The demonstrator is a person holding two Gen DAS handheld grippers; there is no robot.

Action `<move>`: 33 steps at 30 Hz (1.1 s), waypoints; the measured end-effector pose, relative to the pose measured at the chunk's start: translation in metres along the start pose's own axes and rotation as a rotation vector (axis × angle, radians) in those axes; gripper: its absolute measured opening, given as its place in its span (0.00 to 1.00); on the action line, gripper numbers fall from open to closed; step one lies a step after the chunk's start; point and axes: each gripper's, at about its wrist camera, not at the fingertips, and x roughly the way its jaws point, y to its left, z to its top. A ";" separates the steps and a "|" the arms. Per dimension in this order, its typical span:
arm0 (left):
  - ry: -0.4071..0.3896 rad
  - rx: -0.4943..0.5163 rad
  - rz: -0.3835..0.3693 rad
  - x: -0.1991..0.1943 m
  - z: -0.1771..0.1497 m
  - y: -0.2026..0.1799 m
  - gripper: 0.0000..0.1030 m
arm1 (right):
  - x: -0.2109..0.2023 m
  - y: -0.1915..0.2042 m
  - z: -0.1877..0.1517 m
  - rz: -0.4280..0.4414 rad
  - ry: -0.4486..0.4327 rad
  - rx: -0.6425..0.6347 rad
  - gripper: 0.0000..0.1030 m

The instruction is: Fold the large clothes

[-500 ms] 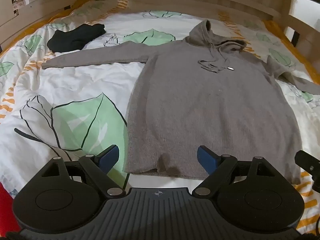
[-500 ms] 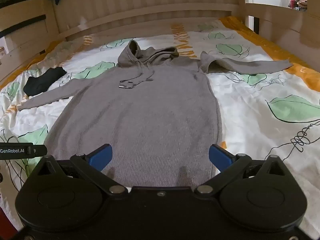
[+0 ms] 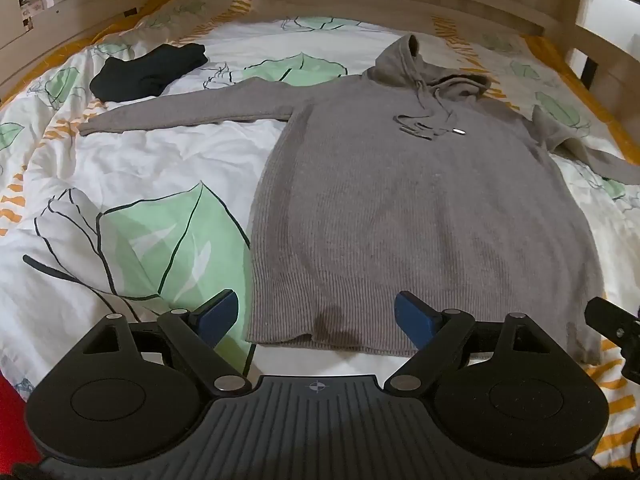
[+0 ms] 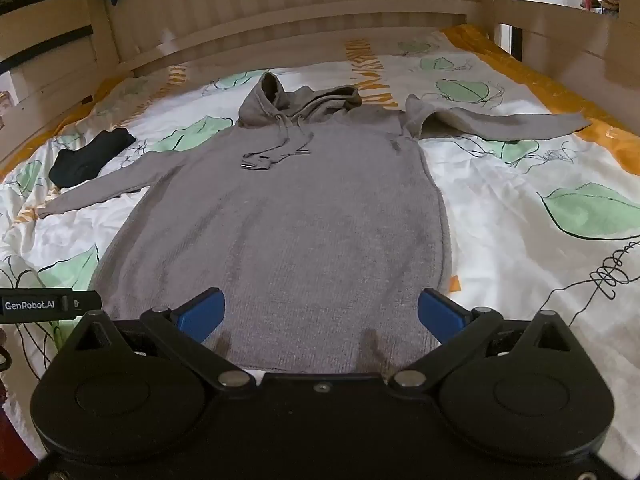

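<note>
A long grey knit hoodie [image 3: 420, 208] lies flat and face up on the bed, hood at the far end, both sleeves spread out to the sides. It also shows in the right wrist view [image 4: 296, 232]. My left gripper [image 3: 316, 316] is open and empty, hovering over the hem's left corner. My right gripper [image 4: 320, 312] is open and empty, over the hem's right part. The left gripper's edge [image 4: 48, 305] shows at the left of the right wrist view.
The bed has a white quilt [image 3: 132, 184] with green leaves and orange stripes. A folded black garment [image 3: 148, 72] lies at the far left, beyond the left sleeve [image 3: 192, 110]. A wooden bed frame [image 4: 280, 12] rings the mattress.
Both views have shifted only slightly. The hoodie lies as before and both grippers stay open.
</note>
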 end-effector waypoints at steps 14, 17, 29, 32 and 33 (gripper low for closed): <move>0.003 0.001 -0.001 0.003 0.000 0.001 0.83 | 0.004 -0.001 0.008 0.017 0.023 -0.005 0.99; 0.003 0.001 -0.001 0.003 0.000 0.001 0.83 | 0.004 0.000 0.009 0.020 0.022 -0.005 0.99; 0.019 -0.004 -0.009 0.007 -0.002 0.001 0.83 | 0.008 0.002 0.008 0.031 0.033 -0.003 0.99; 0.021 -0.005 -0.010 0.007 -0.002 0.002 0.83 | 0.009 0.001 0.007 0.037 0.034 0.000 0.99; 0.022 -0.005 -0.009 0.008 -0.003 0.002 0.83 | 0.009 0.001 0.007 0.038 0.035 0.001 0.99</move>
